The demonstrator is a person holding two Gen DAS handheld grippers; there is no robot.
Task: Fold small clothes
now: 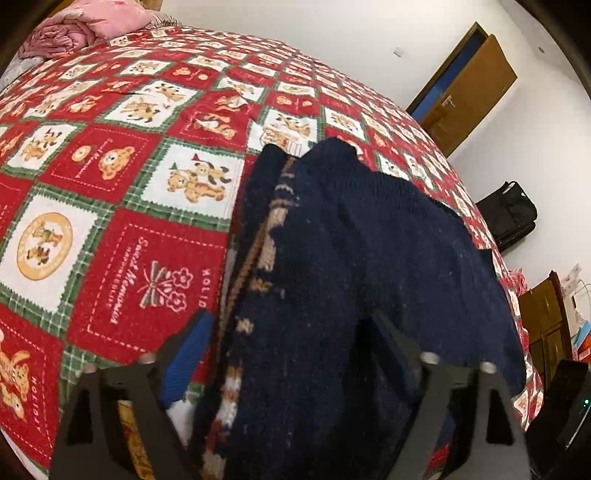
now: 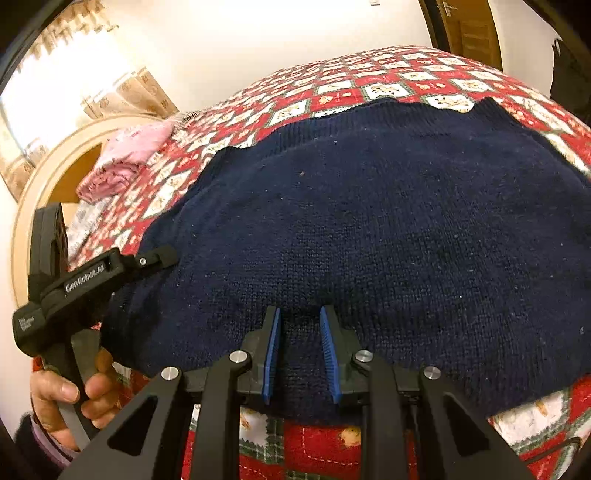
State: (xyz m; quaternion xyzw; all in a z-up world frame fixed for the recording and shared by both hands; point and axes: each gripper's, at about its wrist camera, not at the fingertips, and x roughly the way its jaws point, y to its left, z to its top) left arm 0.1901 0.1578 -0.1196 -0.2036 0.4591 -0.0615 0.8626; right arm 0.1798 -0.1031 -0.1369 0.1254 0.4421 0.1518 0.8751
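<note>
A small navy knitted sweater [image 2: 369,221] lies spread on a bed with a red, white and green teddy-bear blanket [image 2: 325,85]. In the left wrist view the sweater [image 1: 351,266] shows a folded-over edge with a tan and white pattern along its left side. My left gripper [image 1: 291,325] is open, its fingers standing wide on either side of the sweater's near edge. It also shows in the right wrist view [image 2: 159,258], held by a hand at the sweater's left edge. My right gripper [image 2: 301,317] has its blue pads on the sweater's near hem, a narrow gap between them with fabric there.
A pink bundle of cloth [image 1: 77,29] lies at the head of the bed, by a curved wooden headboard [image 2: 48,177]. A brown door [image 1: 469,88] stands open past the bed. A black bag [image 1: 513,214] and wooden furniture [image 1: 546,325] stand at the bed's right side.
</note>
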